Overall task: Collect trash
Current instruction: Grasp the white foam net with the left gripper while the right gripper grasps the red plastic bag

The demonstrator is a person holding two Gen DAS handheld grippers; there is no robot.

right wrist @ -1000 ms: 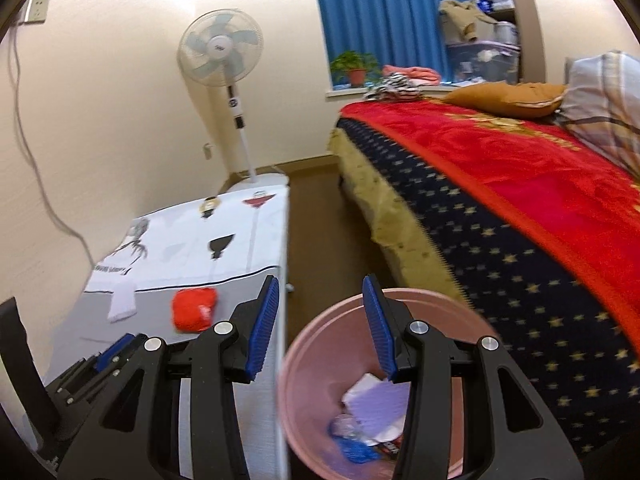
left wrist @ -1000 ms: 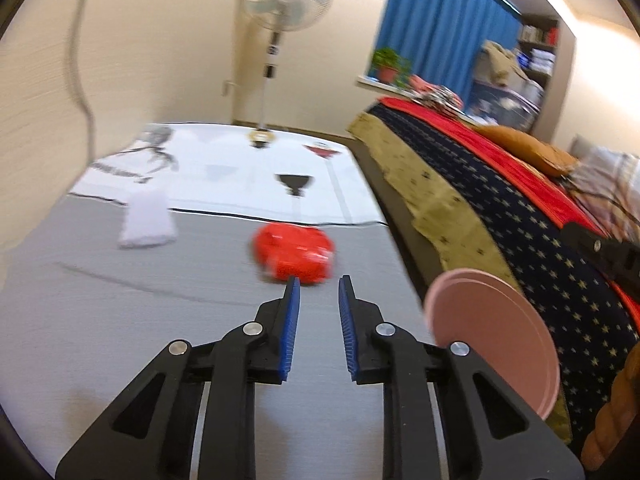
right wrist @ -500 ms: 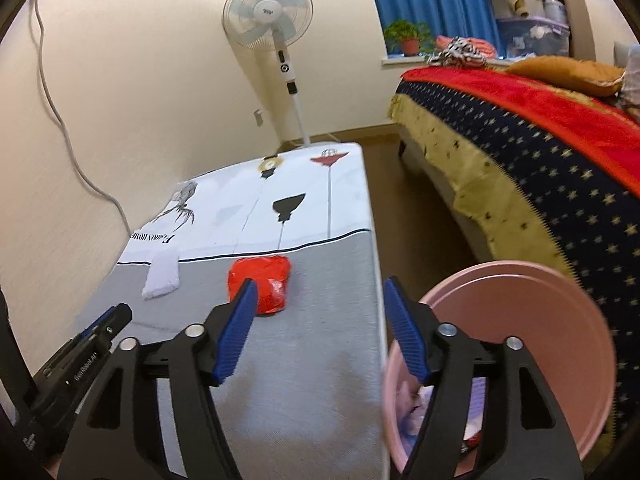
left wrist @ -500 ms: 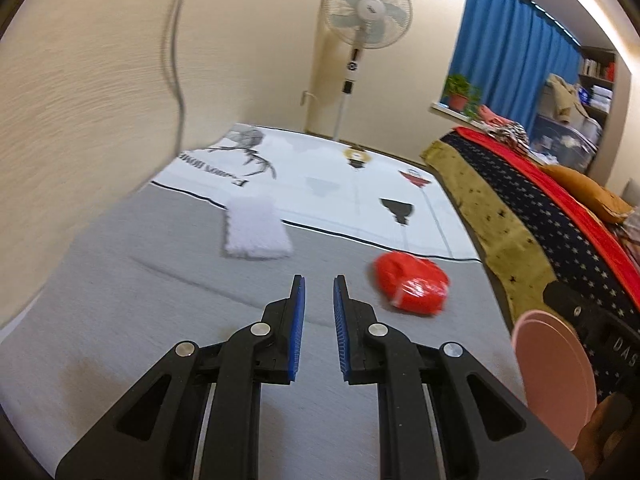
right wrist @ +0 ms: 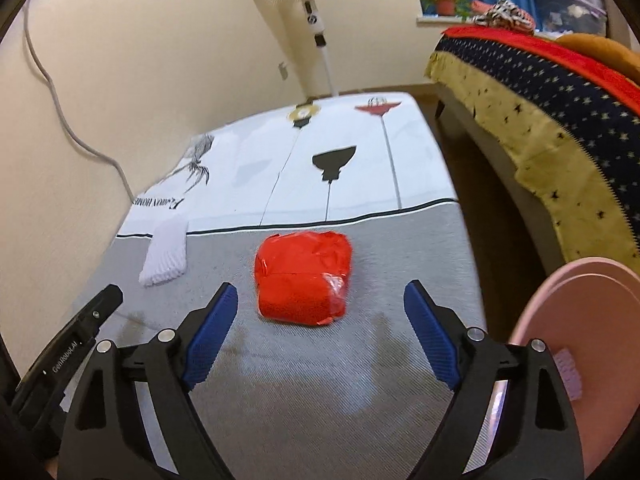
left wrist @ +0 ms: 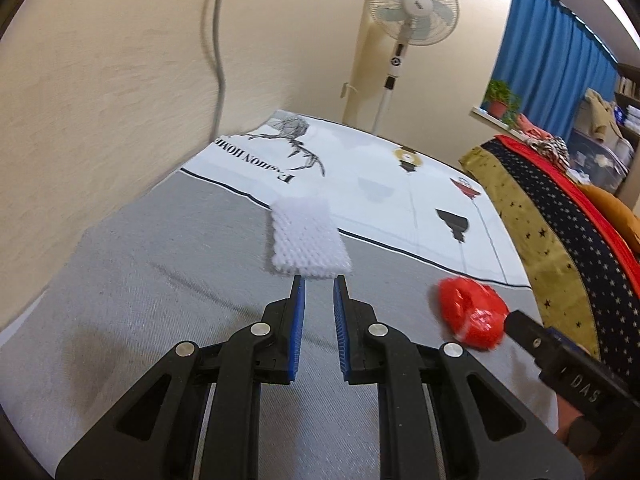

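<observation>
Jaws of the right gripper (right wrist: pixel 320 320) have just been opening, empty, with the red plastic wad (right wrist: pixel 304 280) on the counter (right wrist: pixel 320 400) just ahead; light, crinkly, soft: pinch across its middle

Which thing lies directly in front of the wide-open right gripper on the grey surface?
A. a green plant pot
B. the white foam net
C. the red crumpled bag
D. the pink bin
C: in the right wrist view the red crumpled bag lies just ahead of the right gripper, apart from both its fingers.
</observation>
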